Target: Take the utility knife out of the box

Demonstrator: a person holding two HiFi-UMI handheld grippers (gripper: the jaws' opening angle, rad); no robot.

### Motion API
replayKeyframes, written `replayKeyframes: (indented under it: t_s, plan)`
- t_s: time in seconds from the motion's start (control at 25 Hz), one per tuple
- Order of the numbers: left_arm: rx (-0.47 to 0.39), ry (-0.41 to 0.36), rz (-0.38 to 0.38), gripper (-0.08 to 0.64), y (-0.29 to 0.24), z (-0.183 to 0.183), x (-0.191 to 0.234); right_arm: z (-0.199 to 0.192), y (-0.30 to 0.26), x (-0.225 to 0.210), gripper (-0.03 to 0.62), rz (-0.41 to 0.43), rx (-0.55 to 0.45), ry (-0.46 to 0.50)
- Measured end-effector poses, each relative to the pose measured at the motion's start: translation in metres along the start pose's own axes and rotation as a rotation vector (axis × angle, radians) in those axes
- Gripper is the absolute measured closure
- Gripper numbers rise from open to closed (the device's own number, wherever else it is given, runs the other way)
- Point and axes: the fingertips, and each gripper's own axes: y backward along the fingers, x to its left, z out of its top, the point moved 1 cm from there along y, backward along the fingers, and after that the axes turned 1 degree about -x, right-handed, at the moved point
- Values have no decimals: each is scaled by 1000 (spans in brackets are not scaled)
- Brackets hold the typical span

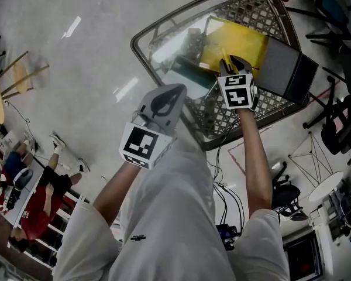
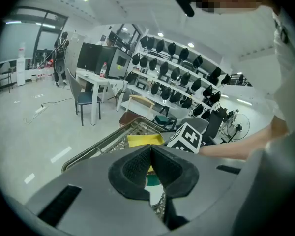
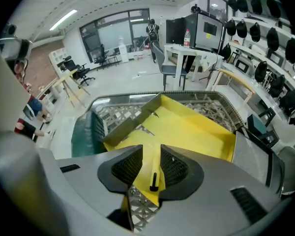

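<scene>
Sitting inside wire basket (image 1: 248, 6): yellow box (image 1: 234, 43)

In the right gripper view the yellow box (image 3: 191, 129) lies open-topped at the centre, free to enter from above, while its raised grey flap (image 3: 132, 116) at centre left, the dark green bundle (image 3: 83, 132) at left, the grey box (image 3: 253, 161) at right and the wire basket (image 3: 132, 98) rim behind hem it in.

Both are grey plastic shells, the left gripper (image 1: 167, 95) and the right gripper (image 1: 234, 63), each with a white cube of black square markers and black waffle-textured pads (image 3: 128, 166). Person's wearing a plain white short-sleeved shirt (image 1: 175, 215) with a small black clip (image 1: 137, 237) on it.
</scene>
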Motion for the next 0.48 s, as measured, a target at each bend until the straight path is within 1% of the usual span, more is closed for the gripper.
replayKeyframes:
  t_s: [0.2, 0.44, 0.48]
  plan:
    - [10, 13, 15, 557, -6, -5, 8, -16, -22, -3, 491, 19, 76, -9]
    - [12, 27, 14, 557, -9, -16, 11, -33, -38, -6, 491, 0, 164, 26]
    - [13, 28, 13, 557, -8, -17, 11, -35, -39, -7, 500, -7, 176, 29]
